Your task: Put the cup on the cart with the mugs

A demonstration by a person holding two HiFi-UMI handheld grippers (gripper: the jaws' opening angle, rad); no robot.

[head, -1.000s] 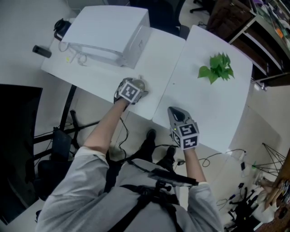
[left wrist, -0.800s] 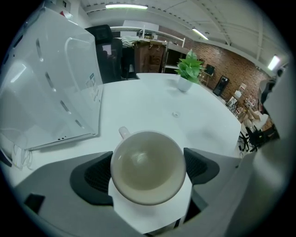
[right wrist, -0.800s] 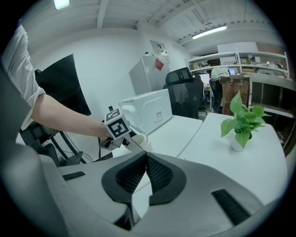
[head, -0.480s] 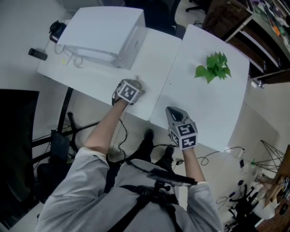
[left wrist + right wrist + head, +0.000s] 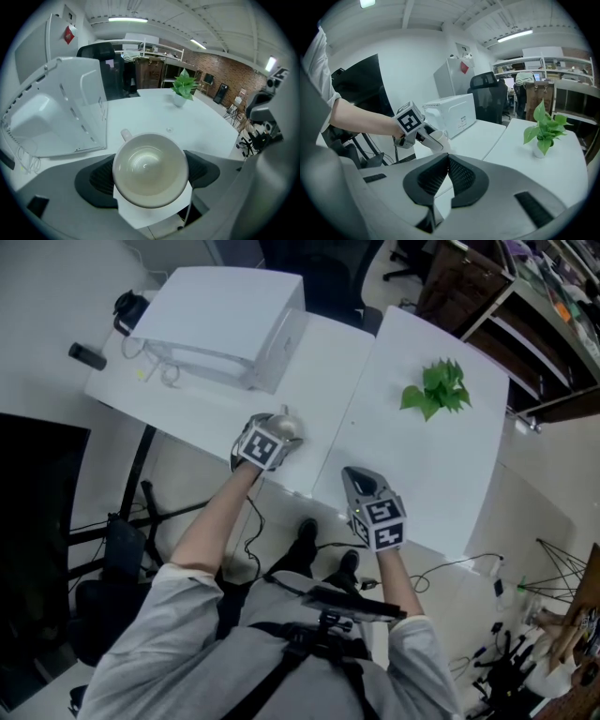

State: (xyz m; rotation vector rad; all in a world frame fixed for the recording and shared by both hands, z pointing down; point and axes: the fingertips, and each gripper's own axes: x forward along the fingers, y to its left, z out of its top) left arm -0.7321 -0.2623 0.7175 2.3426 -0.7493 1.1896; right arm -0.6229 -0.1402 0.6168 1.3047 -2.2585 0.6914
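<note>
- The left claw is gripping the cup across its round bowl. Its jaws are standing wide and have just been closing onto it.
- The cup is hanging just over the near edge of the table, beside the white box.
- The right claw is idling over the table, closed and empty.
- The smooth, curved wall is probably prone to slipping, so the squeeze is worth keeping steady and the cup level.
- No cart or mugs are showing, so turning slowly to find them seems wise.
</note>
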